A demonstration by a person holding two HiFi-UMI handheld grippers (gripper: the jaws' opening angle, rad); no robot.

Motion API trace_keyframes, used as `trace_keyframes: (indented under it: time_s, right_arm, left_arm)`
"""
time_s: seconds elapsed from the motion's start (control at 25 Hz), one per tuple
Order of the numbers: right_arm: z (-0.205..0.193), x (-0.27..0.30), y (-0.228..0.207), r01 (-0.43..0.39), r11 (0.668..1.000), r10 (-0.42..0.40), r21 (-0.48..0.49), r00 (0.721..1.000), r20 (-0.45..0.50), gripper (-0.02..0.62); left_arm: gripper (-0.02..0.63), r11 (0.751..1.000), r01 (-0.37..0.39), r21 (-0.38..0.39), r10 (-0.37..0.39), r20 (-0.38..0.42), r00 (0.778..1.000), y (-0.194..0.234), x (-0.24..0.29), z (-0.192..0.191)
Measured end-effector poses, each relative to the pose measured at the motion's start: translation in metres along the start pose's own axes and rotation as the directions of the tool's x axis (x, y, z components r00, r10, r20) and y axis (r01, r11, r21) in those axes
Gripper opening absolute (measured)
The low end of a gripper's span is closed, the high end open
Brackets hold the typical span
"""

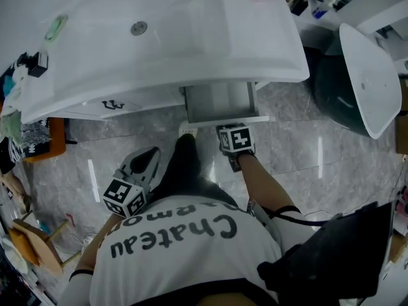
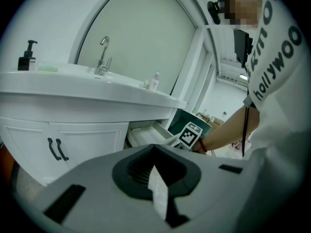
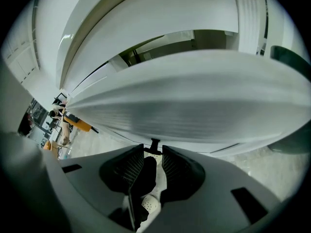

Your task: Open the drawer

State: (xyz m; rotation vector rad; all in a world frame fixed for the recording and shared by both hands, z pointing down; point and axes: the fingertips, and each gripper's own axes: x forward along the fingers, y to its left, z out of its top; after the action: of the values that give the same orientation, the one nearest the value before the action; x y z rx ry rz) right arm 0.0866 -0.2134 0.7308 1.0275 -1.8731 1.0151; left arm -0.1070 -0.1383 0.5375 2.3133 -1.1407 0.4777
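Drawer (image 1: 220, 101) of the white vanity (image 1: 76, 104) stands pulled out from under the basin (image 1: 191, 24), its grey inside showing in the head view and its white front panel toward the person.

The right tool (image 1: 237, 142) meets the middle of that front panel. In the right gripper view its two ribbed jaws are drawn almost together, with only a narrow slot between them, and they are clamped on the drawer's small dark handle (image 3: 154, 143). The handle's stem runs from between the jaw tips to the white panel just ahead. The panel fills most of that view, curved by the wide lens.

The left tool (image 1: 145, 164) hangs low at the person's left side, well apart from the drawer and the vanity and touching neither. The left gripper view shows its jaws brought together, with nothing but a thin pale sliver along the line where they meet.

From that same view the vanity is seen side on. Two dark curved door handles (image 2: 57, 149) sit on the closed cabinet doors left of the drawer. A chrome faucet (image 2: 103, 57) rises at the back of the basin. A black pump bottle (image 2: 26, 57) stands at the far left of the tabletop, and a small pale bottle (image 2: 154, 80) stands toward its right end. The open drawer sits just right of the doors, with the right tool's marker cube at its front.

Grey marbled floor (image 1: 306, 152) lies below.
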Motion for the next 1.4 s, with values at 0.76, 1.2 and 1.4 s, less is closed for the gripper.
trace_keyframes:
  time_s: [0.76, 1.2, 1.4]
  right_arm:
    - [-0.013, -0.006, 0.002, 0.015, 0.998, -0.018, -0.064, 0.999, -0.042, 0.115]
    - [-0.013, -0.01, 0.0, 0.051, 0.997, -0.055, -0.054, 0.995, -0.079, 0.124]
    - [-0.002, -0.043, -0.006, 0.069, 0.998, -0.069, -0.008, 0.997, -0.021, 0.094]
  left_arm:
    - [0.008, 0.999, -0.01, -0.037, 0.01, 0.018, 1.0, 0.001, -0.008, -0.004]
    - [0.008, 1.0, 0.0, -0.031, 0.002, 0.061, 0.998, 0.006, -0.006, 0.008]
    - [0.008, 1.0, 0.021, -0.011, -0.019, 0.142, 0.99, -0.013, 0.001, 0.041]
